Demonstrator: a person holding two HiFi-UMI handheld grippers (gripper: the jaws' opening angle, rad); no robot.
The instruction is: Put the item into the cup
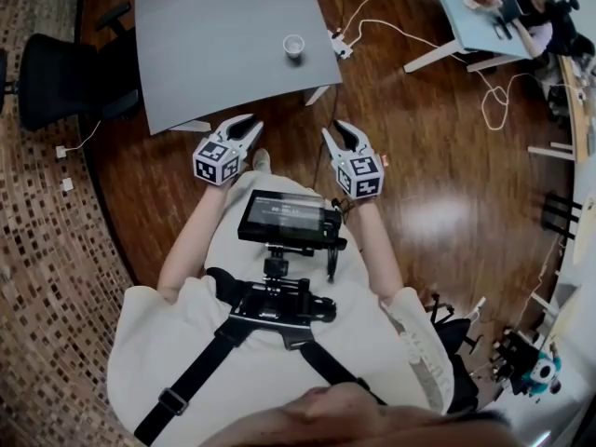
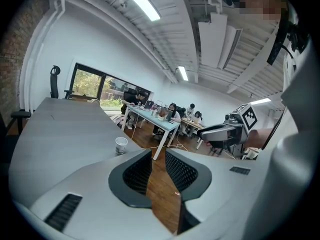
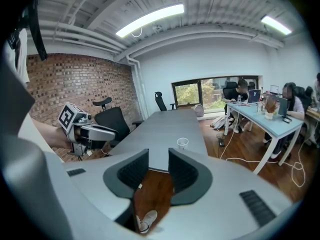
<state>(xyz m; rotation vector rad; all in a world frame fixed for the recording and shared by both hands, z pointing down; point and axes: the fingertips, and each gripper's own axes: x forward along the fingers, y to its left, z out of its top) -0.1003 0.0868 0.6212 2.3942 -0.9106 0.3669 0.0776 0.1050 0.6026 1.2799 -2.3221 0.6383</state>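
A white paper cup [image 1: 294, 45] stands near the right edge of a grey table [image 1: 214, 26], ahead of both grippers. My left gripper [image 1: 251, 122] and right gripper [image 1: 333, 128] hang side by side over the wooden floor, short of the table's near edge. In the left gripper view the cup [image 2: 121, 145] sits left of the open jaws [image 2: 158, 171], with only floor between the pads. In the right gripper view the cup [image 3: 183, 143] stands just beyond the open right gripper [image 3: 158, 171], which holds nothing. No item for the cup shows in any view.
A black office chair [image 1: 65, 77] stands left of the table. A power strip with white cables [image 1: 340, 45] lies on the floor to the right of the cup. A light blue desk [image 1: 475, 21] with seated people is at the far right. My shoe [image 3: 145, 220] shows below the jaws.
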